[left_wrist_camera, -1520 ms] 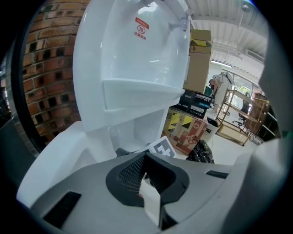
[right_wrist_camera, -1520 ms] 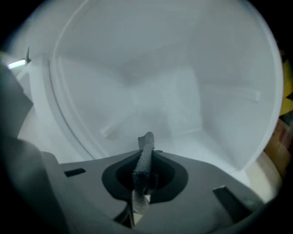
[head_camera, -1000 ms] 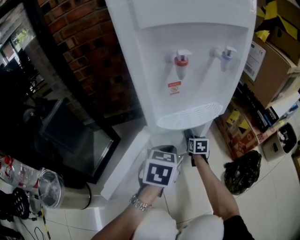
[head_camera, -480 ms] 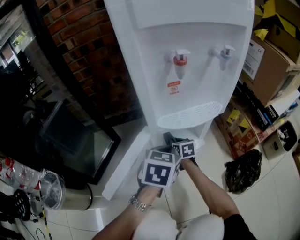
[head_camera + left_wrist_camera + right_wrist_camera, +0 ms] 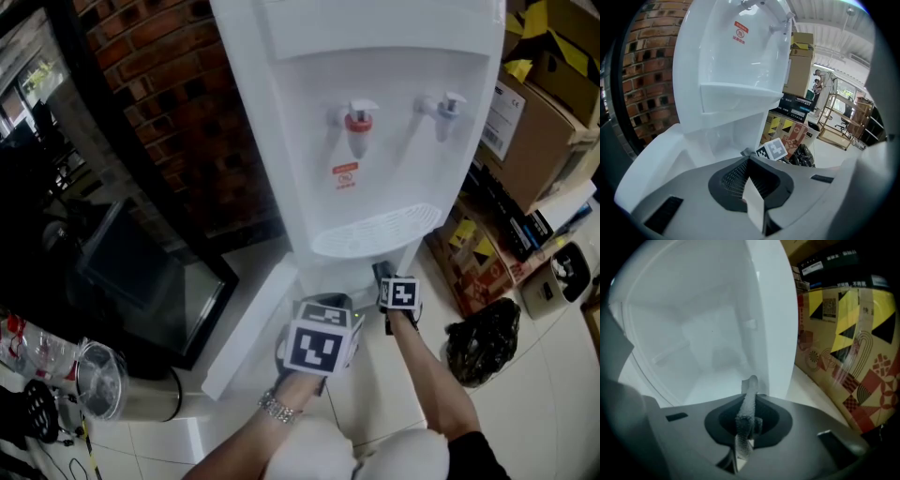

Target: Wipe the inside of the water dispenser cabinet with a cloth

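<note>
Nearest, left gripper (image 5: 753, 206) hangs low w/ jaws pressed together on nothing, prob. to leave the opening free. Right gripper (image 5: 740, 441) pinches the grey cloth (image 5: 749, 401), aimed into the white cabinet (image 5: 693, 357) under the water dispenser (image 5: 375, 112); contact w/ a wall can't be told. Open door (image 5: 248, 333) flanks the left, and printed cardboard boxes (image 5: 848, 348) crowd the right.

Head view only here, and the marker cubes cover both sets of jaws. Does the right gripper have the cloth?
Observer: Yes, the right gripper is shut on the grey cloth, a strip standing up between its jaws.
Operator: Aimed where?
Observer: Into the open cabinet, at its white back wall.
Operator: And the left?
Observer: The left gripper is shut with nothing in it, pointing up at the dispenser front.
</note>
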The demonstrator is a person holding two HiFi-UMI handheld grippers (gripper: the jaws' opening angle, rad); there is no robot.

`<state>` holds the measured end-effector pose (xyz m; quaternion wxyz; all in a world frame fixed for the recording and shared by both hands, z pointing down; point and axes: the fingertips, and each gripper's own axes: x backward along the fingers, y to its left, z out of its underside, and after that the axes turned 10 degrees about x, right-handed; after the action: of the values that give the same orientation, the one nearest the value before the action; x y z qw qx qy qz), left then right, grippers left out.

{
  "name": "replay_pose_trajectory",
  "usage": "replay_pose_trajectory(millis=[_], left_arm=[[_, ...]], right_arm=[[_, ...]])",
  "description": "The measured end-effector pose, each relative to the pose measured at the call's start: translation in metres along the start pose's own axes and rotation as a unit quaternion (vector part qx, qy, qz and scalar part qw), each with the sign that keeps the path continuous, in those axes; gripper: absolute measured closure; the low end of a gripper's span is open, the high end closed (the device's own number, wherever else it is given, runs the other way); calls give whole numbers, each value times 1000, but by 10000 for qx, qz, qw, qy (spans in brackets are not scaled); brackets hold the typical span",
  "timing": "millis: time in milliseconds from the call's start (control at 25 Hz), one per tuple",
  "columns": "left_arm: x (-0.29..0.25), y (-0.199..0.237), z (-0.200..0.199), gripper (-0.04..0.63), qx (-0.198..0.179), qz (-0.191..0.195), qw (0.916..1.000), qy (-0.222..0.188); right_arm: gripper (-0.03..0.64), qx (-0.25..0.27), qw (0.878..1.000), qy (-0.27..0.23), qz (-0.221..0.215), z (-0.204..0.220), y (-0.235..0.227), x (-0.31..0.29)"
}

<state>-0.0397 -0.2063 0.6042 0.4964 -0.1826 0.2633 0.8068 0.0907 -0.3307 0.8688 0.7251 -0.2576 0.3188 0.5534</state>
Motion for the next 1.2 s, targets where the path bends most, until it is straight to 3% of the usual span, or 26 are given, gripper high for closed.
replay_pose_trajectory(millis=[120,320,440,560,760,880,1040,1200], left_arm=[[1,-1,-1,595,-16,23,10000,-9],[4,0,1,595,7,4,10000,-1],[7,2,0,595,1,-5,10000,-24],[11,2,-2,595,10,5,10000,-57],[11,-3,-2,595,6,60,9999,-81],[8,-8,-2,595,-19,112,9999,-75],[6,-14,-3,595,-33,160,9998,-69],[8,-9,-2,595,-13,104,9999,-80]], right_arm=[[597,241,9993,-271,-71,-19,19,10],[597,326,9873,-625,-1421,-41,115,20],[596,592,9811,-504,-1774,-33,146,16],[596,538,9864,-225,-1537,-19,127,4],[595,22,9996,7,-283,-1,21,2],[597,-362,9993,33,82,4,-14,12],[595,-323,9991,-200,-206,-9,10,19],[595,192,9899,-707,-1213,-37,92,27]])
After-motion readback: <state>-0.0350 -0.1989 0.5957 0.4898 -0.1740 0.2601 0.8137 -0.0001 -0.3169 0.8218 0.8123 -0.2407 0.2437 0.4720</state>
